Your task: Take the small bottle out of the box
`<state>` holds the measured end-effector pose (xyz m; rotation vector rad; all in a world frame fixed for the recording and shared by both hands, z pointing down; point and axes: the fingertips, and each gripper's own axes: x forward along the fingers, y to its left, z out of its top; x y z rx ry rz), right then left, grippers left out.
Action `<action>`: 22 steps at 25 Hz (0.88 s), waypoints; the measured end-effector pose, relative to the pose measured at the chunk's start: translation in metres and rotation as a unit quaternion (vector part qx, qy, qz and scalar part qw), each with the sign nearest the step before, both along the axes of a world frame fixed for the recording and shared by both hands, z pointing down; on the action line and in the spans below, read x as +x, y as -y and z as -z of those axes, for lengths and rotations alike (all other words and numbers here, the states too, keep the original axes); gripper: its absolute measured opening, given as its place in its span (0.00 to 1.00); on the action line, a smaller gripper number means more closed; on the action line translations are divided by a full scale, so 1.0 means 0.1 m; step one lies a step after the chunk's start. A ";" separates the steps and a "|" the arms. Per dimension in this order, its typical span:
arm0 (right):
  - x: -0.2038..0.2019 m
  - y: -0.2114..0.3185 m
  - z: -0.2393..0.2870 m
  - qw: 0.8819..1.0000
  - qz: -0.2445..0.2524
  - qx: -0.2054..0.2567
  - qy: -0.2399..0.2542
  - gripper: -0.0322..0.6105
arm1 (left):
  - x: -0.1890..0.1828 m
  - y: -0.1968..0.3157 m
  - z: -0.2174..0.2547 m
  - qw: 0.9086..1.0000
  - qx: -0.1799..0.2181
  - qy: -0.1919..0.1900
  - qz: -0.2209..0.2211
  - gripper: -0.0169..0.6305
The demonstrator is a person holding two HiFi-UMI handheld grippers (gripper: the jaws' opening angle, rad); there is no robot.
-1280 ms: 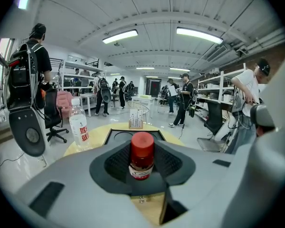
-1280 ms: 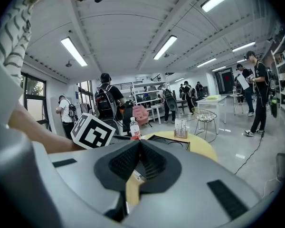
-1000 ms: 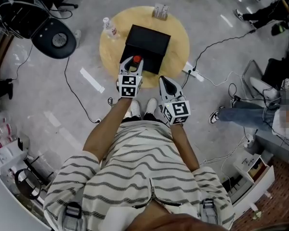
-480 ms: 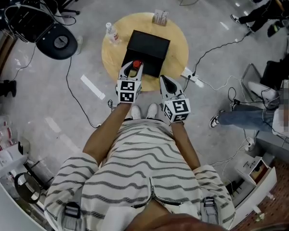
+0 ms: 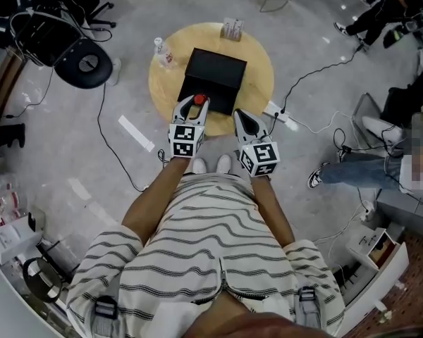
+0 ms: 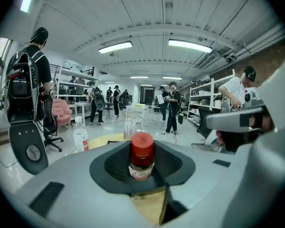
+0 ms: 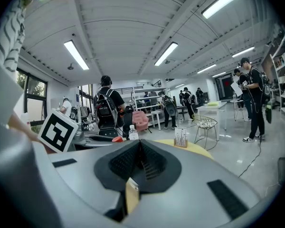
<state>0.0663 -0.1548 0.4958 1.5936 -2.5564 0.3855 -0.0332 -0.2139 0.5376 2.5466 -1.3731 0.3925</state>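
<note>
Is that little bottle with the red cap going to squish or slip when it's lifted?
Probably not squishy: the small bottle shows no dent between the fingers of the left gripper. Being so tiny, it is likely light. Ribbed fingers hold it upright, so slipping seems unlikely; its round body might roll if laid sideways.

Head view overhead, gripper views near-level, table (image 5: 259, 60) shared

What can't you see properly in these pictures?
- Small bottle: in the left gripper view, the left gripper covers its bottom, and the label print is too small to read.
- Inside of the black box: in the head view it is all dark.
- Little stand at the far edge of the table: too small in every view to tell what it holds.
</note>
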 end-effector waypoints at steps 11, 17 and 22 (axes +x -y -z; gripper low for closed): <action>0.04 0.03 0.07 1.000 0.002 0.005 0.001 0.08 | 0.00 -0.10 0.18 1.000 0.017 0.002 -0.018 0.26; 0.03 0.07 0.09 1.000 0.005 0.009 0.000 0.08 | 0.01 -0.14 0.25 0.999 0.027 -0.002 -0.027 0.26; 0.00 0.09 0.09 1.000 0.008 0.011 -0.004 0.08 | 0.02 -0.18 0.29 0.999 0.035 -0.004 -0.034 0.26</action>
